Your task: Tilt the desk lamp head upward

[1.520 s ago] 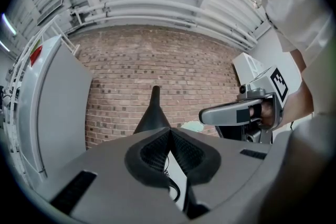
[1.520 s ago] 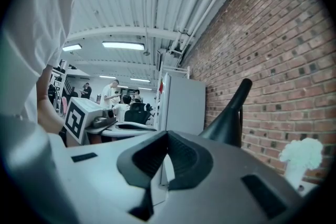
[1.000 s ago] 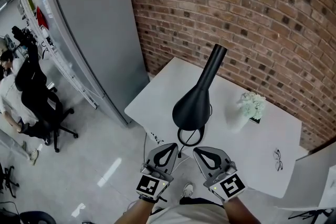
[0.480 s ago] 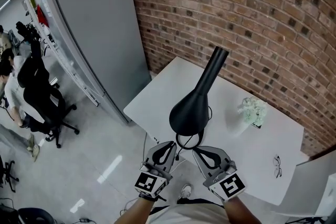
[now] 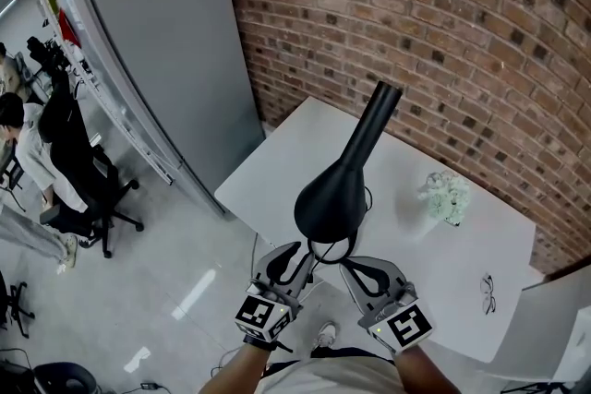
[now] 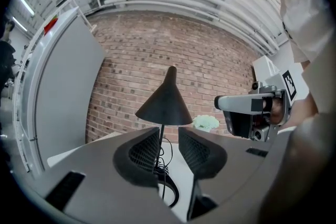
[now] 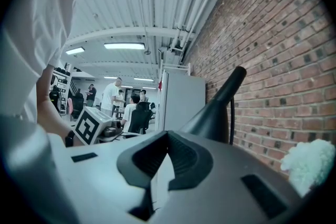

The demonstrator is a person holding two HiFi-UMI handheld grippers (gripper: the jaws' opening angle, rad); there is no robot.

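A black desk lamp stands on the white table, its cone head pointing down over a ring base with a coiled cord. The head's narrow neck slants up toward the brick wall. My left gripper hovers just off the table's near edge, below the lamp head; its jaws are opening and hold nothing. In the left gripper view the lamp head and thin stem show beyond the left gripper. My right gripper sits beside it, shut and empty. The right gripper view has the lamp head ahead on the right.
A small white flower plant and a pair of glasses lie on the table's right part. A tall grey panel leans against the brick wall on the left. A person and black office chair are far left.
The left gripper's jaws have parted from shut. Both grippers sit slightly closer to the lamp's base. The lamp has not visibly moved on the table.
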